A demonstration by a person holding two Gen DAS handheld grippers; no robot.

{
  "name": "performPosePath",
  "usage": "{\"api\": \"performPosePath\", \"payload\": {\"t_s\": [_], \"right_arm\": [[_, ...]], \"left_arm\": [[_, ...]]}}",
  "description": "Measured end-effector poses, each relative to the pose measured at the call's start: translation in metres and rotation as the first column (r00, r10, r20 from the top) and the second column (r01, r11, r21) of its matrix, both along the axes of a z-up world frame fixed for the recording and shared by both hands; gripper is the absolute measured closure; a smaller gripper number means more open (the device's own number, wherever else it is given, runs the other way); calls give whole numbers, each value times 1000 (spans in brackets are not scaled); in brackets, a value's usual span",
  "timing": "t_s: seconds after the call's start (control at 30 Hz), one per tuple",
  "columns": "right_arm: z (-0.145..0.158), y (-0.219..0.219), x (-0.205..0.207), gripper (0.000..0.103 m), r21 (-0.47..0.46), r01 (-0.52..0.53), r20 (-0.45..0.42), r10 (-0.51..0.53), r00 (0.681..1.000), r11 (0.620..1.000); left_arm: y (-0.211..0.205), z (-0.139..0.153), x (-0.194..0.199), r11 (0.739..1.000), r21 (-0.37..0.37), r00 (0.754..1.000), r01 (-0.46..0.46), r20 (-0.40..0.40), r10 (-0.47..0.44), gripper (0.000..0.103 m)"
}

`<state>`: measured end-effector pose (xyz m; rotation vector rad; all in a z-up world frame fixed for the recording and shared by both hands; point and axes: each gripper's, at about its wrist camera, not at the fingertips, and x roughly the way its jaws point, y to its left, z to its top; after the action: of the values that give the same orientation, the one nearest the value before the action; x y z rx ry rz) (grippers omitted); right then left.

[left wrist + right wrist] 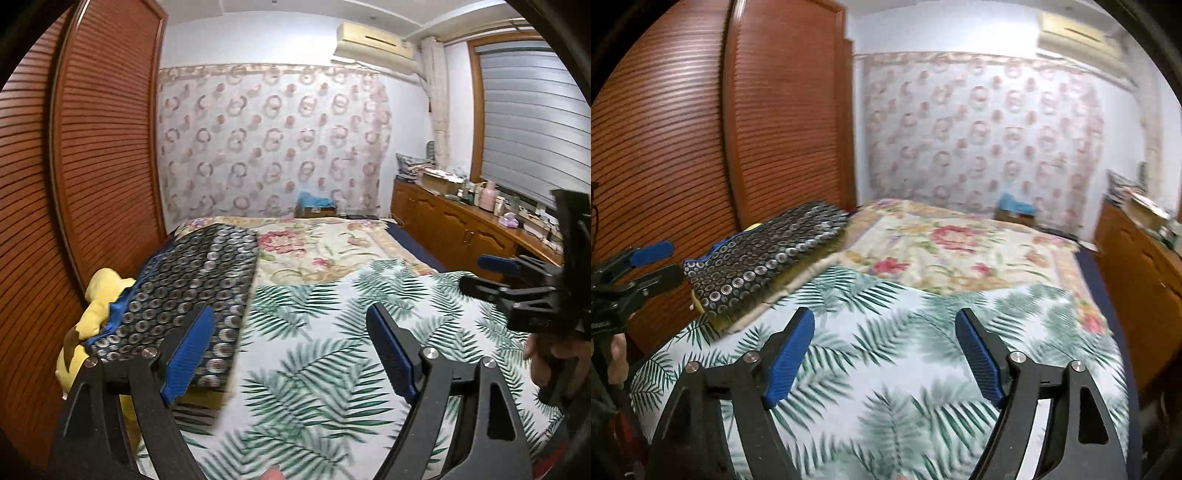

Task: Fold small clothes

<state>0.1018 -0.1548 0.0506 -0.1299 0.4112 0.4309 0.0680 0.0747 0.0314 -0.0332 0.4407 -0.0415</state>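
A folded dark garment with a pale ring pattern point(192, 284) lies on the bed's left side, over a blue cloth edge and a yellow cloth point(94, 317); it also shows in the right wrist view point(764, 258). My left gripper point(291, 350) is open and empty above the palm-leaf sheet point(332, 332), its left finger just in front of the garment. My right gripper point(884, 354) is open and empty above the same sheet point(886, 350). The right gripper shows at the right of the left view point(491, 273), the left gripper at the left of the right view point(653, 262).
A floral quilt point(314, 247) covers the far part of the bed. Brown louvred wardrobe doors point(96, 147) stand close on the left. A wooden cabinet point(454, 229) with many small items runs along the right under a window. A patterned curtain hangs at the back.
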Motion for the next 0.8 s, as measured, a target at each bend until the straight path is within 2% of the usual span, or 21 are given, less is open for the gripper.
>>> {"api": "performPosePath", "payload": {"t_s": [0.13, 0.37, 0.8], "right_arm": [[1, -18, -30, 22, 26, 95, 43, -96, 994, 995], [-8, -27, -63, 22, 92, 187, 64, -193, 979, 978], [-40, 1, -63, 22, 130, 211, 84, -223, 971, 969]], "left_arm": [[-24, 6, -3, 1000, 14, 1000, 27, 11, -27, 18], [-50, 13, -8, 999, 15, 998, 47, 28, -47, 18], [-55, 7, -7, 999, 22, 999, 42, 16, -42, 18]]}}
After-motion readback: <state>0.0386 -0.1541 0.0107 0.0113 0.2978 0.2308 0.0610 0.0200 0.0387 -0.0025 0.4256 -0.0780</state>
